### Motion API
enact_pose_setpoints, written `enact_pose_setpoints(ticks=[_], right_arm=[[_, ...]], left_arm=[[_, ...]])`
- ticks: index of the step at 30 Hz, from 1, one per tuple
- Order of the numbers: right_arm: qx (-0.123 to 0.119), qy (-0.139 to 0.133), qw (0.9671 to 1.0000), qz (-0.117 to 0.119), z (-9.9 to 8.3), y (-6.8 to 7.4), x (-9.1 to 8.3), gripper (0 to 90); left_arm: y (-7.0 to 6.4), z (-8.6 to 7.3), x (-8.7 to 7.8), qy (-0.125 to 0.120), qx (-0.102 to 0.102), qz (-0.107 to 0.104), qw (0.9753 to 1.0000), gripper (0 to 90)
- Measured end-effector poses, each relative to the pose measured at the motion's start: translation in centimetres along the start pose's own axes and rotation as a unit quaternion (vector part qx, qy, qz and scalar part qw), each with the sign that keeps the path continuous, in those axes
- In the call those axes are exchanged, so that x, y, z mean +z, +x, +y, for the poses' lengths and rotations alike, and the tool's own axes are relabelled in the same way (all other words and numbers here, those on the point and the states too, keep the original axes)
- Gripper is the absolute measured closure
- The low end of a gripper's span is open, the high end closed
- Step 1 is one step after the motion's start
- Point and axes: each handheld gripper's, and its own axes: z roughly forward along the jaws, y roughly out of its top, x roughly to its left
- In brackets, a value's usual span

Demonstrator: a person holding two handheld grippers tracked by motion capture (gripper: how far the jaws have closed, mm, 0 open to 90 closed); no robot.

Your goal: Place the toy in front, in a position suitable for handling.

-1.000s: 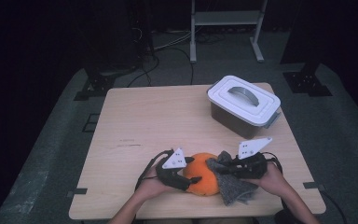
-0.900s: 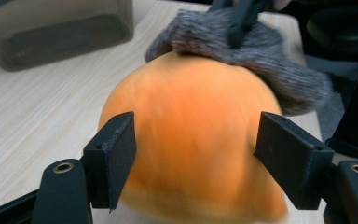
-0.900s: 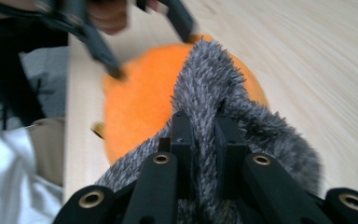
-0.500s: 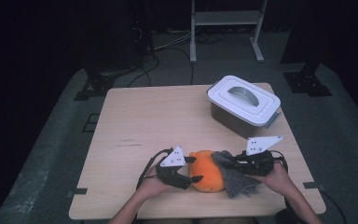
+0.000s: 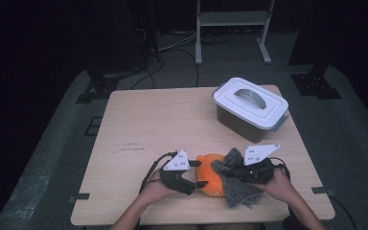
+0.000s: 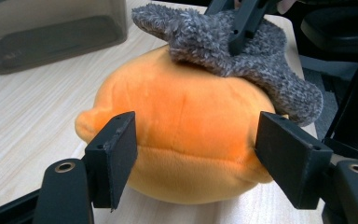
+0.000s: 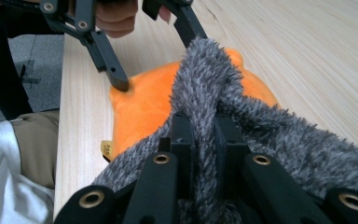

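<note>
Left tongs [image 5: 197, 175]: lower centre-left of the high view, in the person's left hand [image 5: 154, 190]; jaws spread wide, one on each side of the orange plush toy [image 5: 210, 178]; in the left gripper view the pads stand at the toy's flanks, and whether they press it I cannot tell; nothing is clamped.

Orange plush toy: low centre of the high view, resting on the bench [image 5: 163, 124] near its front edge, between the two tongs; a round, soft body, seen close up in the left gripper view [image 6: 182, 140].

Grey cloth [image 5: 237, 184]: just right of centre, fuzzy, draped over the toy's right side and trailing down onto the bench; in the right gripper view [image 7: 261, 135] a fold of it rises between the jaws.

Right tongs [image 5: 220, 167]: lower right of centre, in the person's right hand [image 5: 280, 184]; jaws nearly closed, pinching that fold of cloth on top of the toy.

Lidded box [image 5: 250, 108]: upper right of the bench; white lid with a grey handle, well apart from the toy.
</note>
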Motion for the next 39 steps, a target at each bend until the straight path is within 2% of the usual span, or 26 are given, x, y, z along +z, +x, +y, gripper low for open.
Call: enact_pose_setpoints(ticks=[6, 9, 11, 13, 16, 19, 21, 24, 27, 30, 33, 36, 37, 39], right_arm=[[0.010, -0.004, 0.9999, -0.006, -0.8, -0.4, -0.5, 79.6], [0.015, -0.008, 0.9998, -0.005, -1.2, -0.6, -0.6, 79.6], [0.021, -0.008, 0.9997, -0.013, -1.5, -0.9, -0.6, 79.7], [0.032, -0.011, 0.9993, -0.015, -1.7, -1.2, -0.8, 79.7], [0.024, -0.005, 0.9994, -0.023, -1.4, -1.0, -0.8, 79.7], [0.022, -0.001, 0.9994, -0.026, -1.2, -1.1, -0.8, 79.6], [0.026, -0.005, 0.9994, -0.024, -1.3, -1.2, -0.8, 79.7], [0.033, -0.011, 0.9991, -0.022, -1.7, -1.4, -0.9, 79.6], [0.036, -0.010, 0.9990, -0.027, -1.8, -1.5, -1.1, 79.6], [0.034, -0.011, 0.9989, -0.029, -1.4, -1.3, -1.2, 80.0], [0.018, -0.019, 0.9994, -0.022, -0.2, -0.6, -1.4, 80.1], [-0.003, -0.028, 0.9996, 0.003, 1.4, 0.5, -1.1, 80.2], [-0.013, -0.025, 0.9996, 0.008, 1.9, 0.9, -0.8, 80.2], [-0.043, -0.001, 0.9991, 0.007, 2.5, 1.7, 0.1, 80.1]], left_arm=[[0.0, 0.0, -0.1, -0.005, -0.006, -0.015, 0.9999, 27.5], [-0.1, -0.2, 0.2, 0.004, -0.007, -0.019, 0.9998, 25.0], [-0.3, -0.4, 0.5, 0.026, 0.009, -0.013, 0.9995, 24.4], [-0.4, -0.5, 0.9, 0.029, 0.011, -0.003, 0.9995, 26.0], [-0.4, -0.2, 1.1, 0.024, 0.012, 0.008, 0.9996, 31.7], [-0.3, -0.3, 0.9, 0.019, 0.010, 0.008, 0.9997, 34.6], [-0.3, -0.3, 0.8, 0.015, 0.008, 0.008, 0.9998, 33.9], [-0.3, -0.2, 1.0, 0.008, 0.003, 0.011, 0.9999, 27.9], [-0.5, 0.0, 1.5, 0.003, 0.006, 0.020, 0.9998, 25.5], [-0.6, 0.3, 1.5, 0.003, 0.014, 0.030, 0.9994, 34.0], [-0.4, 0.3, 1.1, 0.000, 0.005, 0.033, 0.9994, 36.4], [-0.3, 0.3, 1.1, -0.007, -0.002, 0.033, 0.9994, 38.9], [-0.3, 0.4, 1.1, -0.003, -0.003, 0.031, 0.9995, 38.7], [-0.3, 0.2, 1.1, 0.005, 0.000, 0.031, 0.9995, 38.0]])
